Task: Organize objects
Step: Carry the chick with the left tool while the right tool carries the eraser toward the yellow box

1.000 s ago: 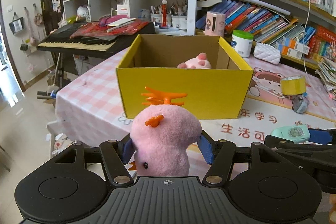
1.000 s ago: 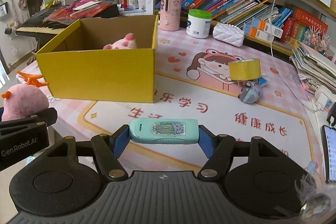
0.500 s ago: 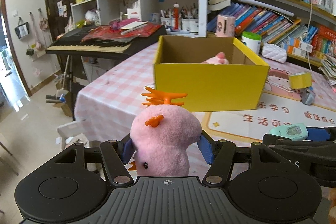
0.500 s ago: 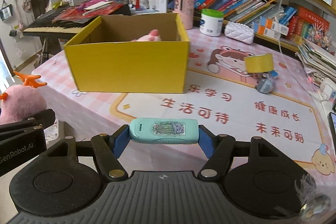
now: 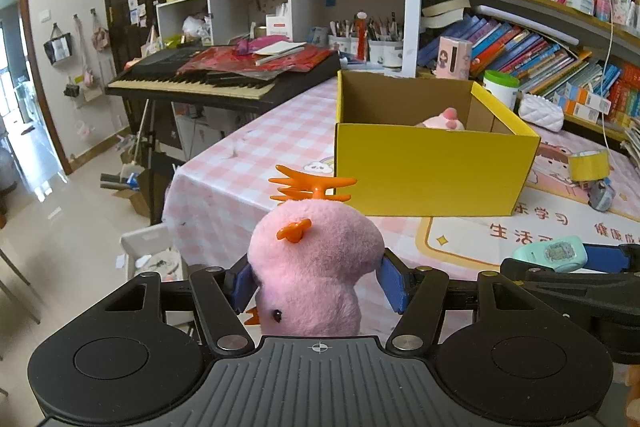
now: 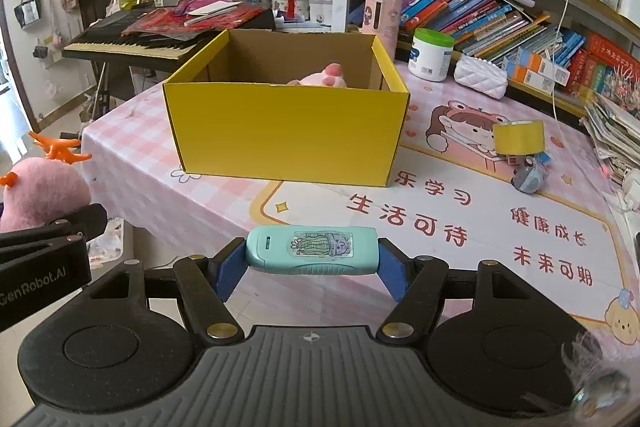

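Pink plush bird toy with orange plastic crest, inverted, low centre of left wrist frame. Teal oblong plastic case with sticker horizontal, lower centre of right wrist frame. Open yellow cardboard box upright, frame centre, pink plush inside.

Plush in box; tape roll right, apparently on table

right hand-held gripper clamps teal device | yellow box ahead on table

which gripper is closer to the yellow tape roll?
Right. The right gripper, holding the teal case, sits nearer the yellow tape roll; the left gripper, holding the pink plush, is off the table's far side.
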The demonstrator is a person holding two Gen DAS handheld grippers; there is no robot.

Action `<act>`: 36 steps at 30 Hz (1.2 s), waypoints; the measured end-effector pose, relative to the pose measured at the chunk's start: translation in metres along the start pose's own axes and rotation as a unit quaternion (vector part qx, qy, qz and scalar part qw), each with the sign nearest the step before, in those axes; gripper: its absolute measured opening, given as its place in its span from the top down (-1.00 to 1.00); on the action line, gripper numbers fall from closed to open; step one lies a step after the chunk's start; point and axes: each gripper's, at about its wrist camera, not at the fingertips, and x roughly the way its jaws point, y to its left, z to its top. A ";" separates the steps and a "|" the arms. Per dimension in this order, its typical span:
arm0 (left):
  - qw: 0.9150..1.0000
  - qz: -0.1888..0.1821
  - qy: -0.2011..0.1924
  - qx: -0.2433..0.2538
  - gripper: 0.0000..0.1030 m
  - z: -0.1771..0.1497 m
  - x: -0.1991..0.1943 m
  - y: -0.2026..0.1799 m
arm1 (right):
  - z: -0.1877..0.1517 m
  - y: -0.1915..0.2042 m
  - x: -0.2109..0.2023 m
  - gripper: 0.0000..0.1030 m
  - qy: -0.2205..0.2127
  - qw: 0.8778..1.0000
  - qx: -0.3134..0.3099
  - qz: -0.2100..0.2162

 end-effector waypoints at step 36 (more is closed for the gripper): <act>0.996 0.031 -0.087 0.009 -0.20 0.116 0.103 -0.062 | 0.151 -0.056 0.099 -0.30 -0.119 0.992 -0.026 0.033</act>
